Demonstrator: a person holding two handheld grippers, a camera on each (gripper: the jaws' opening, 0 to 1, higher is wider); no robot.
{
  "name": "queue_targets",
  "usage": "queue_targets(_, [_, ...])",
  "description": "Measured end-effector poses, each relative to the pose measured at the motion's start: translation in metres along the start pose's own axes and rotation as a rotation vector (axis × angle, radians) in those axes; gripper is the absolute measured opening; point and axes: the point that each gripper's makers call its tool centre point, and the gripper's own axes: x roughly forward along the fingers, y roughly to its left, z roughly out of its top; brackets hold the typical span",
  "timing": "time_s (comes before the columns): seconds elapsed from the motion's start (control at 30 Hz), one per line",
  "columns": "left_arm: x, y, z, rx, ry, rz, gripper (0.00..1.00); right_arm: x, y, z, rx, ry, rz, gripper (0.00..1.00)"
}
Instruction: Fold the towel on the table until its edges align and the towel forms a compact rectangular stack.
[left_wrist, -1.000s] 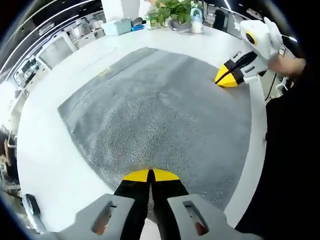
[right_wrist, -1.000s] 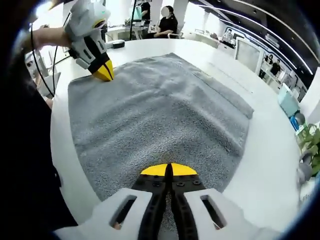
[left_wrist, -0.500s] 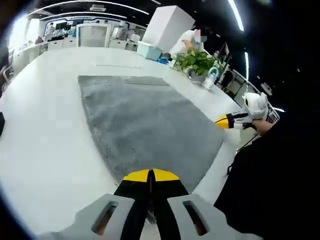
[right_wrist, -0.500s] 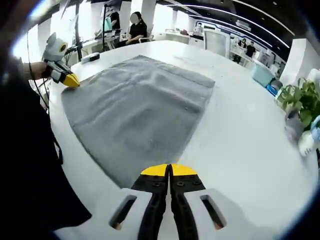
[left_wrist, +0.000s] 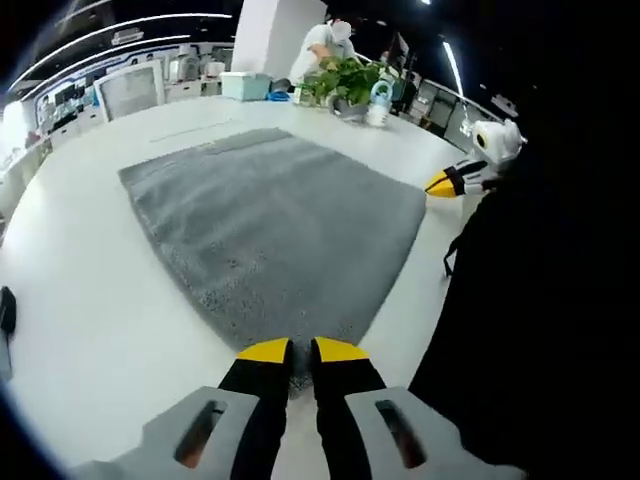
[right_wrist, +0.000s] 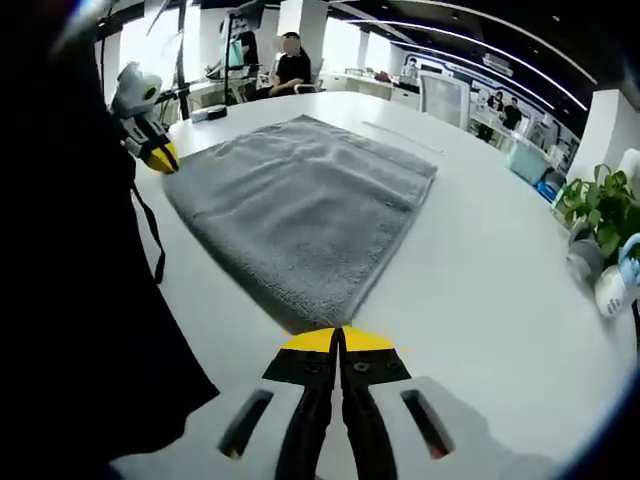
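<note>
Towel (left_wrist: 270, 225) lies flat on the white table (left_wrist: 90, 300), mid-frame. Left gripper (left_wrist: 290, 352) pinches its near corner at 6 o'clock, jaws narrow. Right gripper (right_wrist: 340, 340) clamps the other near corner, jaws together. Plant (left_wrist: 345, 80) and bottle (left_wrist: 378, 100) at 1 o'clock, bin (left_wrist: 245, 85) at 12. Dark sleeve (right_wrist: 90, 300) blocks the right view's 9 o'clock side.

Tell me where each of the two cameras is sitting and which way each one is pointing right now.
Left gripper view: rides the left gripper at one near corner of the grey towel, facing across the table toward a potted plant; the right gripper and the person's dark clothing show.
Right gripper view: rides the right gripper at the other near corner, facing across the towel; the left gripper shows.
Shared: towel, table, plant, each other's gripper.
</note>
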Motion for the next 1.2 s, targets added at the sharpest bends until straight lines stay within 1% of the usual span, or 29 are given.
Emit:
queue_targets(0.07, [-0.001,-0.001,-0.001,0.007,0.003,-0.005,0.15,0.001,0.005,0.0,0.003,0.003,0.016,0.01])
queue_targets(0.1, [-0.002,-0.001,-0.001,0.024,0.004,-0.002,0.16,0.002,0.007,0.001,-0.006,0.005,0.021,0.03])
queue_targets(0.13, [-0.005,0.0,-0.002,0.085,0.021,0.005,0.16,0.003,0.008,0.002,-0.057,0.01,0.021,0.04])
queue_targets(0.17, [-0.006,0.002,-0.004,0.115,0.035,0.014,0.17,0.004,0.006,0.0,-0.089,0.032,0.006,0.04])
queue_targets(0.2, [-0.007,0.002,-0.006,0.167,0.051,0.017,0.18,0.005,0.002,-0.002,-0.125,0.053,-0.024,0.05])
queue_targets(0.23, [-0.008,0.001,-0.006,0.202,0.058,0.014,0.19,0.006,0.0,-0.002,-0.142,0.053,-0.03,0.06])
queue_targets(0.27, [-0.008,-0.001,-0.007,0.223,0.063,0.001,0.19,0.007,0.001,-0.003,-0.135,0.055,-0.029,0.06])
queue_targets(0.3, [-0.008,-0.004,-0.01,0.227,0.075,-0.019,0.2,0.008,-0.001,-0.003,-0.136,0.058,-0.037,0.07])
queue_targets(0.37, [-0.007,-0.002,-0.014,0.233,0.104,-0.008,0.21,0.009,-0.003,-0.003,-0.181,0.068,-0.045,0.07])
queue_targets(0.43, [-0.008,0.001,-0.019,0.234,0.131,0.009,0.21,0.009,-0.008,-0.005,-0.268,0.105,-0.063,0.03])
queue_targets(0.47, [-0.008,0.001,-0.018,0.233,0.128,0.012,0.21,0.01,-0.006,-0.004,-0.297,0.111,-0.053,0.02])
queue_targets(0.5, [-0.008,0.002,-0.018,0.228,0.122,0.019,0.22,0.011,-0.002,-0.004,-0.311,0.117,-0.028,0.03])
queue_targets(0.53, [-0.008,0.001,-0.017,0.215,0.116,0.021,0.22,0.012,-0.001,-0.002,-0.307,0.116,-0.024,0.03])
queue_targets(0.57, [-0.008,0.0,-0.017,0.206,0.112,0.017,0.23,0.014,0.0,-0.001,-0.326,0.115,-0.014,0.04])
queue_targets(0.63, [-0.009,0.001,-0.018,0.208,0.109,0.025,0.23,0.015,-0.003,-0.005,-0.393,0.15,-0.02,0.04])
queue_targets(0.7, [-0.01,-0.002,-0.019,0.216,0.113,0.015,0.25,0.016,0.001,-0.007,-0.404,0.157,-0.001,0.05])
queue_targets(0.73, [-0.011,-0.005,-0.02,0.228,0.112,-0.001,0.26,0.016,0.002,-0.007,-0.414,0.159,0.002,0.05])
queue_targets(0.83, [-0.012,-0.004,-0.021,0.25,0.12,-0.007,0.26,0.017,0.008,-0.007,-0.427,0.163,0.028,0.11])
queue_targets(0.87, [-0.012,-0.003,-0.021,0.259,0.124,-0.004,0.25,0.017,0.009,-0.007,-0.438,0.167,0.029,0.1])
queue_targets(0.9, [-0.012,-0.003,-0.021,0.271,0.122,-0.001,0.25,0.018,0.009,-0.005,-0.446,0.168,0.028,0.08])
queue_targets(1.0, [-0.009,-0.002,-0.022,0.291,0.133,0.006,0.22,0.02,0.008,-0.001,-0.448,0.176,0.026,0.06])
queue_targets(1.1, [-0.008,0.001,-0.022,0.342,0.156,0.028,0.17,0.021,0.005,-0.005,-0.465,0.19,0.02,0.04])
queue_targets(1.17, [-0.007,0.003,-0.021,0.344,0.156,0.037,0.13,0.021,0.003,-0.005,-0.452,0.187,0.017,0.02])
queue_targets(1.2, [-0.007,0.005,-0.021,0.337,0.155,0.04,0.11,0.021,0.003,-0.005,-0.413,0.181,0.016,0.02])
